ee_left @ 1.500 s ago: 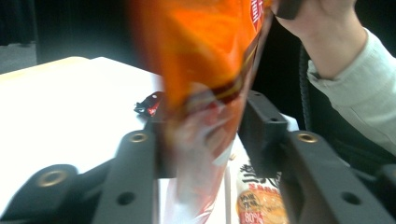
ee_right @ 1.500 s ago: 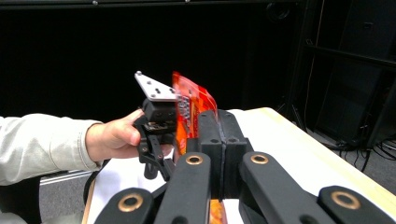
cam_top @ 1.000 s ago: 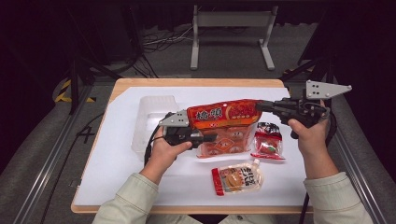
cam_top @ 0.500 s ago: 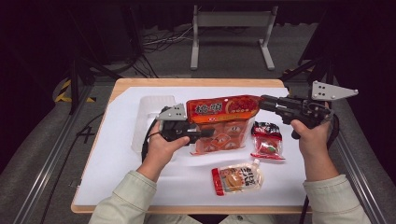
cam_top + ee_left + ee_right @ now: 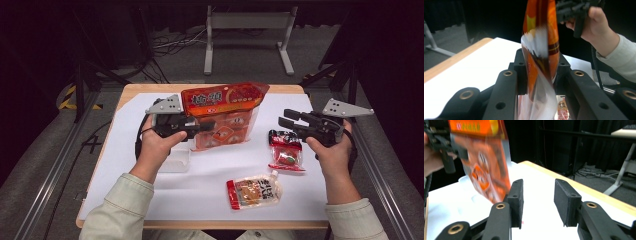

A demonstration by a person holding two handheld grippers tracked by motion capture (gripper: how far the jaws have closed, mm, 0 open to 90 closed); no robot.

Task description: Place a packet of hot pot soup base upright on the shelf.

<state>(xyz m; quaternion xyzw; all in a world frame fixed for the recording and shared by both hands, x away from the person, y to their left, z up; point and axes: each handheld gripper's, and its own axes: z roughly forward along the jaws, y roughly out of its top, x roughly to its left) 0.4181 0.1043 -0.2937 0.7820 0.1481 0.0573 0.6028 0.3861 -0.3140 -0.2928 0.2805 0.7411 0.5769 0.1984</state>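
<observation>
Since a second ago: orange bag (image 5: 223,115) lifted higher off the table (image 5: 125,95), now carried by the left hand-held gripper (image 5: 197,127) alone, clamped on its side edge. Right hand-held gripper (image 5: 283,121) let go, jaws just been opening, now apart and empty, off to the bag's right. Large characters on the bag's orange top band, too blurred to read. Left gripper view: bag edge (image 5: 541,62) pinched between the pads. High view: two small packets (image 5: 285,152) (image 5: 255,192) lying on the table.
</observation>
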